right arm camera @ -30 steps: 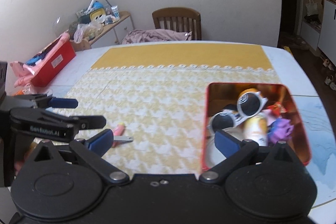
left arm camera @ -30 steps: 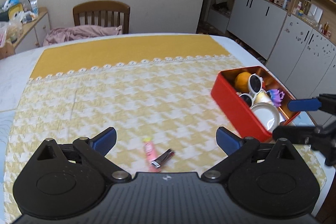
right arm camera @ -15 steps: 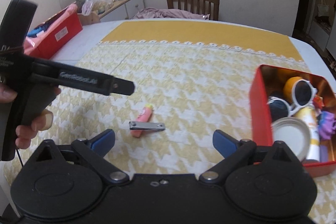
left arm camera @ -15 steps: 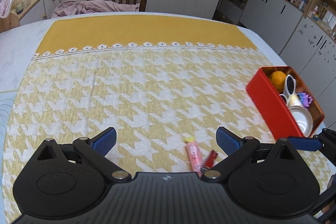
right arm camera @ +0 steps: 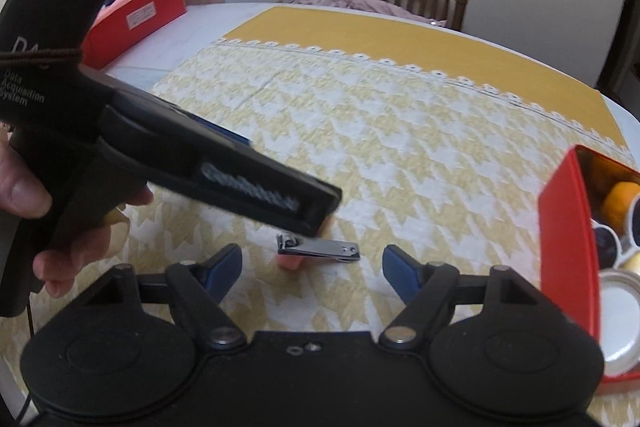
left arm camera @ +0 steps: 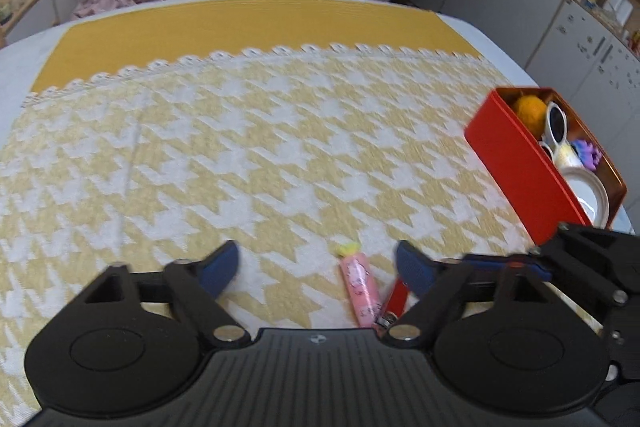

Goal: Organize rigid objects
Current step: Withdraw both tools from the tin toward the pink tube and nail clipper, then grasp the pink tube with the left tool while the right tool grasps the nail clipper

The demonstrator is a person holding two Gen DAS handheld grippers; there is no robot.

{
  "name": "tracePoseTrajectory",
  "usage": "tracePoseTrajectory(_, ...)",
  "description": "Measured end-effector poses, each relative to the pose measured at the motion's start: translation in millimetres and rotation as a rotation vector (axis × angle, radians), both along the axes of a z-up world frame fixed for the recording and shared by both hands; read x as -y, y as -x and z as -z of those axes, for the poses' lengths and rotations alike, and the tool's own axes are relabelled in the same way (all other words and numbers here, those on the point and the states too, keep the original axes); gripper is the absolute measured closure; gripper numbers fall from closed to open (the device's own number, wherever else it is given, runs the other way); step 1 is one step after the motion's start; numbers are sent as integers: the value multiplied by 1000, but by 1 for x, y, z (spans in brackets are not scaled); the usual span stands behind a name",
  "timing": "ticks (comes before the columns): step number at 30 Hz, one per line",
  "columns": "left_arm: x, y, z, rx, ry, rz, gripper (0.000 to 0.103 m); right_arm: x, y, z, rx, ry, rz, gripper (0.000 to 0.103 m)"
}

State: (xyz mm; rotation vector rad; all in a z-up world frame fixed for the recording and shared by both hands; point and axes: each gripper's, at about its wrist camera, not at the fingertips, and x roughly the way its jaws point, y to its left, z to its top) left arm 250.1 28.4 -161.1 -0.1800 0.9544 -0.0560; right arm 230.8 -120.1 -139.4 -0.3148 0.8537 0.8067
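I see both my left gripper (left arm camera: 318,265) and right gripper (right arm camera: 312,265) wide open, holding nothing. Right of them, the red box (left arm camera: 516,163) holds an orange (left arm camera: 530,109), sunglasses (left arm camera: 556,121) and a lid (left arm camera: 588,193).

Left gripper (left arm camera: 318,261) fingers spread wide, hand-held; right gripper (right arm camera: 312,261) fingers spread wide, close beside it.

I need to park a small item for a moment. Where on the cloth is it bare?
Bare: the houndstooth cloth from the lace trim to both grippers, left of the red tin. Crowded: the tin itself, and the spot by the pink tube and nail clipper.
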Motion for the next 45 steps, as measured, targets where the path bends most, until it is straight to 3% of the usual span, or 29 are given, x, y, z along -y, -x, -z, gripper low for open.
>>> tracePoseTrajectory(2, 3, -1, 3, -10, 4, 12, 31, -3, -1, 2, -1, 5, -11, 26)
tracePoseTrajectory(7, 11, -1, 8, -24, 21, 38, 56, -6, -5, 6, -6, 9, -26, 27)
tracePoseTrajectory(15, 17, -6, 11, -37, 55, 62, 72, -11, -14, 14, -16, 17, -53, 28)
tracePoseTrajectory(18, 16, -9, 13, -50, 80, 57, 86, -13, -19, 17, -28, 15, -61, 28)
tracePoseTrajectory(28, -3, -4, 12, -32, 61, -7, 88, -15, -19, 27, -20, 33, -79, 29)
tracePoseTrajectory(34, -22, -1, 13, -29, 73, -49, 88, -12, -13, 27, 26, 55, -90, 43)
tracePoseTrajectory(41, -21, 4, 10, -18, 53, -44, 88, -3, -5, 23, 54, 64, -65, 92)
tracePoseTrajectory(45, -19, 7, 9, -20, 48, -44, 88, 4, 1, 22, 56, 67, -58, 93)
